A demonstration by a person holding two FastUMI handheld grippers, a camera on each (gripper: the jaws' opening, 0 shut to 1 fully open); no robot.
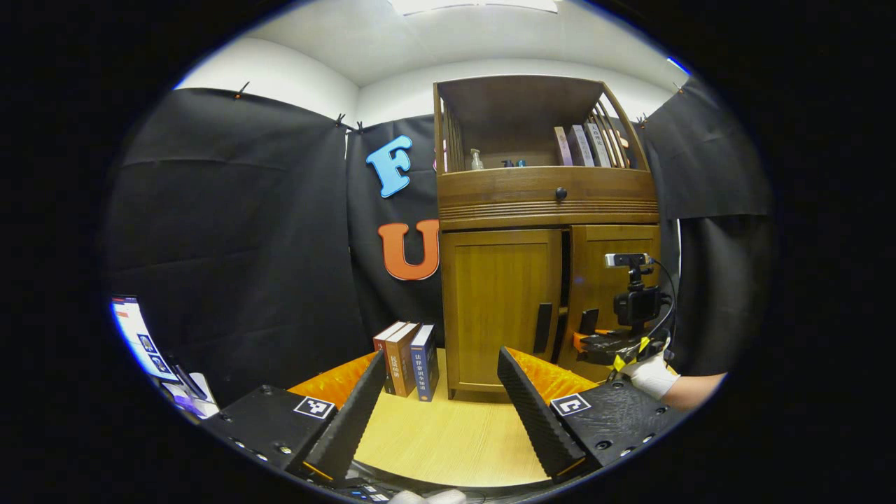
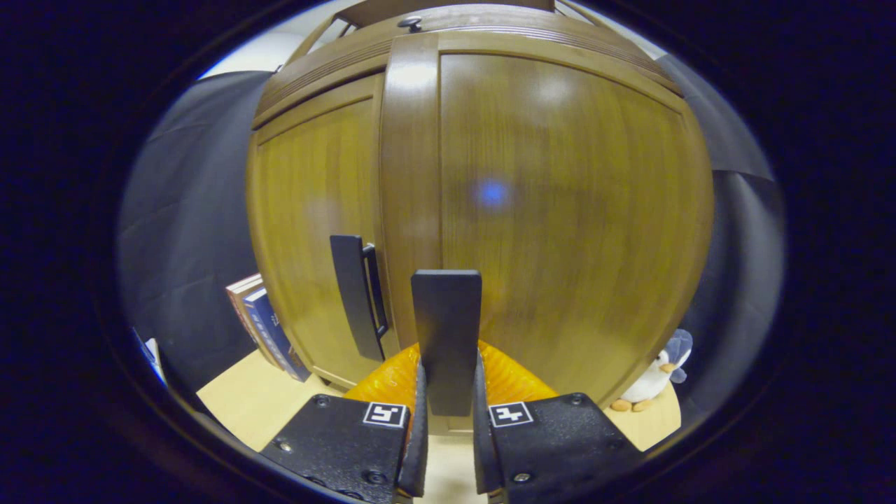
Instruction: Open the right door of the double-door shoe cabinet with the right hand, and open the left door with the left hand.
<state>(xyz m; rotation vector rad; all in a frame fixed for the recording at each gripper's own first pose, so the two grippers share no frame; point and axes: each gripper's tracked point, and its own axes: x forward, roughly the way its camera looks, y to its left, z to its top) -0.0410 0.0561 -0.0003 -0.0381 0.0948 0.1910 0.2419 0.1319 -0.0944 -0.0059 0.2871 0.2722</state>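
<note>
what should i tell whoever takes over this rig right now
Right gripper: shut on the right door's handle; in the left gripper view it sits at that handle, held by a gloved hand.
Left gripper: open, holding nothing, back from the cabinet over the table.
Right door: looks slightly ajar, a dark gap beside it in the left gripper view.
Left door: closed, its handle untouched.
Done: right handle gripped, door just started.
Left: swing the right door fully open, then bring the left gripper to the left handle and open that door.
</note>
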